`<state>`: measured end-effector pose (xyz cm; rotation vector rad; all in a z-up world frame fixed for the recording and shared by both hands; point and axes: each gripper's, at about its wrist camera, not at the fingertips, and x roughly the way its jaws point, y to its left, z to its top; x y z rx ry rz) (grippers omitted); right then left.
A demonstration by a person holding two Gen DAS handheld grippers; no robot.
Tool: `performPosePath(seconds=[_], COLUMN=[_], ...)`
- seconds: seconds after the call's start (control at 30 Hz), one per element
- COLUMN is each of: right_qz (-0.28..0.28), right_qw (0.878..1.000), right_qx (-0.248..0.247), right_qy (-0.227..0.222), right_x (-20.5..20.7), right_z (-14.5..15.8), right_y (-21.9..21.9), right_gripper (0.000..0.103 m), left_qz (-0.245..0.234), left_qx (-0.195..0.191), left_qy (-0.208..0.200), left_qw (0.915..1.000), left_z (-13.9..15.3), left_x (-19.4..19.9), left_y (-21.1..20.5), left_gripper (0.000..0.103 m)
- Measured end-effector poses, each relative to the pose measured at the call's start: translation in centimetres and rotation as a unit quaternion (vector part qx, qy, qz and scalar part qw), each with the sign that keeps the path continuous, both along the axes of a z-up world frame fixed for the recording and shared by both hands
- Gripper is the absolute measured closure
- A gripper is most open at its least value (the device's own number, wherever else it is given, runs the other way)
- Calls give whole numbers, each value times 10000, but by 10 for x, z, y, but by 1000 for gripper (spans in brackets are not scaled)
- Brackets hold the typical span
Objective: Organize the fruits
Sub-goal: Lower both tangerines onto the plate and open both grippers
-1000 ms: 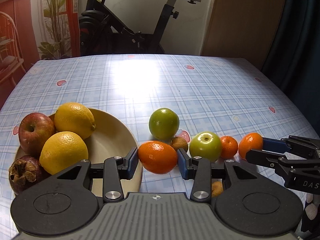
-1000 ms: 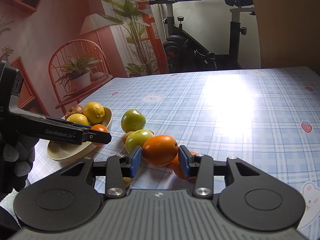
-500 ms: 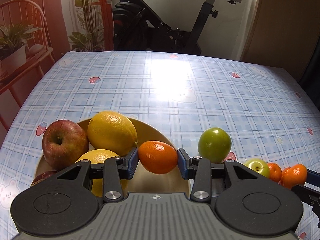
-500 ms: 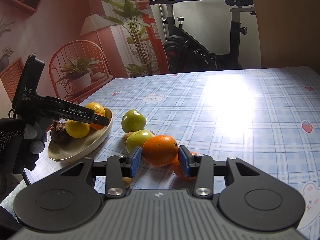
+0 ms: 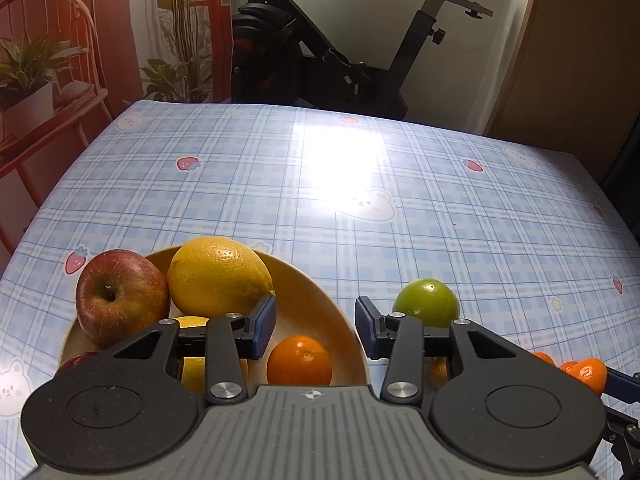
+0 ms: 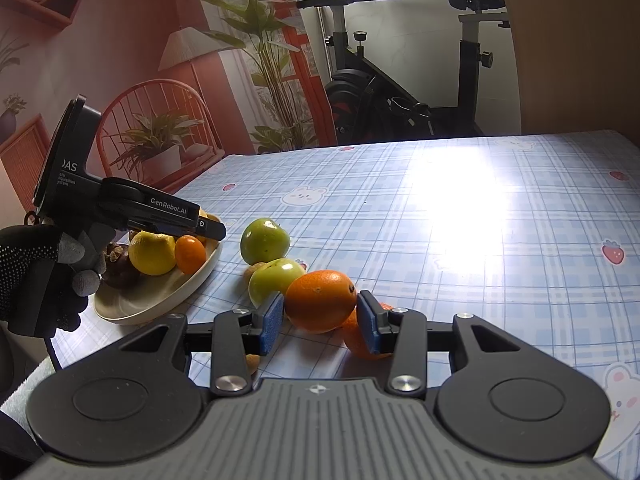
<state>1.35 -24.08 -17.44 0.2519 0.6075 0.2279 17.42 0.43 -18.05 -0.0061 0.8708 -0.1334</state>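
Left gripper [image 5: 316,326] hangs open above a tangerine [image 5: 299,360] resting free in the beige bowl [image 5: 320,300], while right gripper [image 6: 320,318] clamps an orange [image 6: 320,300], long axis level across its pads.

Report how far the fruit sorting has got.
Done: the plate holds a red apple, lemons and a small orange lying free below the open left gripper. In hand: the right gripper clamps another orange. Left: two green apples and more oranges on the table.
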Motion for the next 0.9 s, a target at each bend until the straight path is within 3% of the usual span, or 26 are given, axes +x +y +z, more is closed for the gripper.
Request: performPosePath(seconds=[0.17, 0.4, 0.7, 0.9], right_qz=[102, 471, 1373, 1814], right_qw=[9999, 9987, 9898, 9807], right_qx=[-79, -184, -371, -700], right_qy=[-25, -72, -24, 224], right_x=[4, 20, 85, 126], right_z=[5, 14, 21, 9], right_y=[3, 19, 79, 125], right_gripper=[60, 60, 60, 60], left_qz=[-144, 19, 429, 542], left_qx=[-224, -324, -206, -235], left_qy=[-172, -468, -656, -632], left_qw=[9995, 9984, 9967, 9962], left_z=[18, 42, 53, 50], left_x=[-9, -23, -29, -32], left_y=[6, 30, 57, 65], left_gripper=[57, 57, 57, 57])
